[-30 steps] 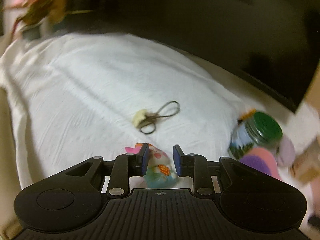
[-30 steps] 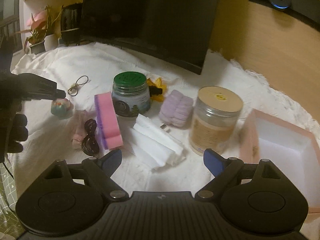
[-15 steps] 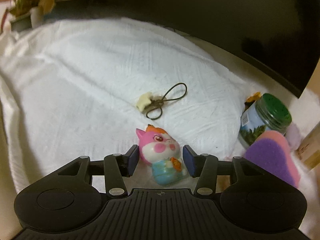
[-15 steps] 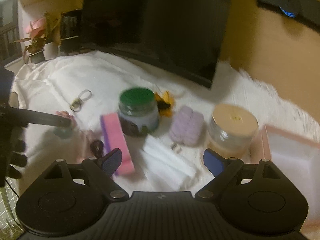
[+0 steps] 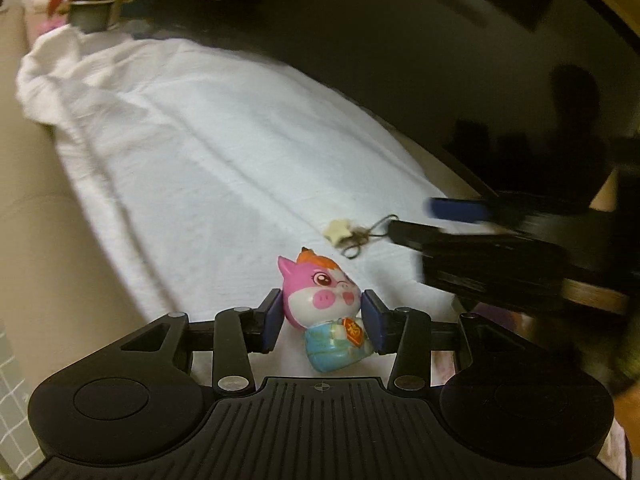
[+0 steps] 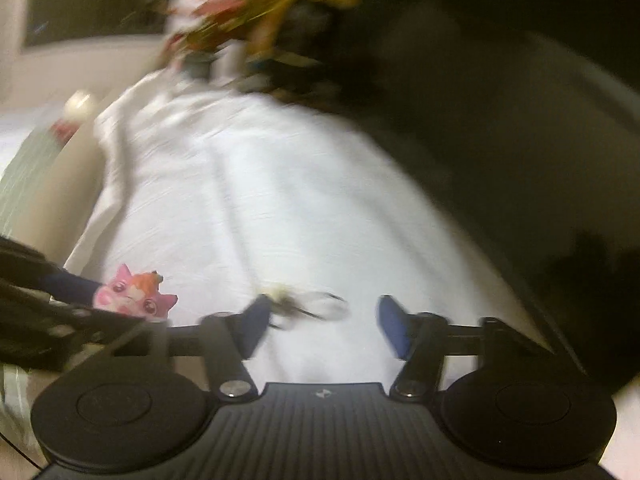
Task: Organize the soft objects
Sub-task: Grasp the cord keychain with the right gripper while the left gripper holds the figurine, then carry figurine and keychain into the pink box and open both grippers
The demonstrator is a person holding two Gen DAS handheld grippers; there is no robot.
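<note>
A pink pig toy (image 5: pixel 320 300) with a blue body lies on the white cloth (image 5: pixel 208 152), between the pads of my left gripper (image 5: pixel 320 322). The pads touch or nearly touch its sides. The toy also shows in the right wrist view (image 6: pixel 134 296), at the left beside the left gripper's finger. My right gripper (image 6: pixel 322 326) is open and empty, low over a brown hair tie with a cream star (image 6: pixel 296 302). That hair tie (image 5: pixel 352 236) lies just beyond the toy in the left wrist view, where the right gripper (image 5: pixel 452 220) reaches in from the right.
A potted plant (image 5: pixel 92 4) stands at the far left corner of the cloth. A large dark screen (image 5: pixel 400 60) runs along the back. The cloth's left edge drops to a beige surface (image 5: pixel 52 260). The right wrist view is motion-blurred.
My right gripper has swung left from over the jars to the hair tie. My left gripper has opened wider around the pig toy, which now shows more upright.
</note>
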